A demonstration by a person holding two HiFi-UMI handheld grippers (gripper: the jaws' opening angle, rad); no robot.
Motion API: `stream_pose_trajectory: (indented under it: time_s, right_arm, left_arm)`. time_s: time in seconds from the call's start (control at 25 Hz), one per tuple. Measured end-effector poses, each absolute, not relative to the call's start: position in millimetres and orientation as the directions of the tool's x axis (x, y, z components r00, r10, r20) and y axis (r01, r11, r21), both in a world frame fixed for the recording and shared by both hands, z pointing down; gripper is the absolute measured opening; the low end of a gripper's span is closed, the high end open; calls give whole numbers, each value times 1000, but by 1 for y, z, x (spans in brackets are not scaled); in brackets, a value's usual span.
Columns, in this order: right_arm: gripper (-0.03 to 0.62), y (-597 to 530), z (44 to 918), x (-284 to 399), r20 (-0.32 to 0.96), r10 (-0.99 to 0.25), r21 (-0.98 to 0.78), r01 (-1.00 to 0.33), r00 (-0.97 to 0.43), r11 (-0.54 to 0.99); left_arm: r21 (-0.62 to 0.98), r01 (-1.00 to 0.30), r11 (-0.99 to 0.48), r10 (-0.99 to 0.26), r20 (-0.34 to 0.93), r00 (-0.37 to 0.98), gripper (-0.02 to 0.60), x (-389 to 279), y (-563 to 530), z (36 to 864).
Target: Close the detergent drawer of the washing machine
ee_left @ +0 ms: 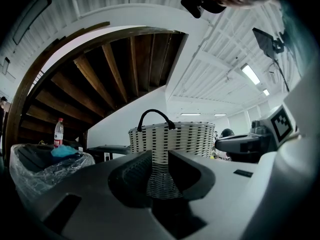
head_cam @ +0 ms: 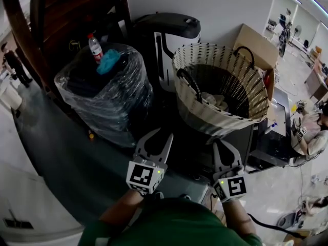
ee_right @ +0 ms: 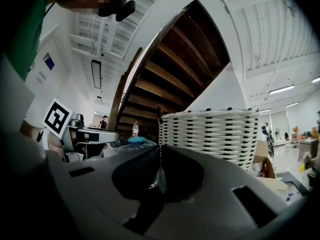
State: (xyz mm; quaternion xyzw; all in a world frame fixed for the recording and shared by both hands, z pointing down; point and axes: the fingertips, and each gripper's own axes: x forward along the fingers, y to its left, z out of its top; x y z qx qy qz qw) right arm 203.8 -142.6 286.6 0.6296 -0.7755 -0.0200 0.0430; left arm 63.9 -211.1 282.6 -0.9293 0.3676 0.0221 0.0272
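L claw is moderately wide w/ nothing in it; the gap frames the white-and-black woven wicker basket. R claw is closed to a thin slit, empty. Both are held low, just in front of the basket. Detergent drawer can't be picked out: the dark housing under the basket is too dim. Left of the basket is a black bundle in clear plastic wrap, w/ a red-capped clear bottle and a crumpled blue cloth on top.
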Motion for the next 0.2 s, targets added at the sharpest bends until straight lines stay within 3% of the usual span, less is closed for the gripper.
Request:
stream_pose_trajectory:
  time_s: [0.2]
  right_arm:
    - [29, -148, 278, 200, -61, -976, 88, -975, -208, 203]
  left_arm:
    - [-34, -678, -735, -675, -62, 735, 112, 62, -214, 284]
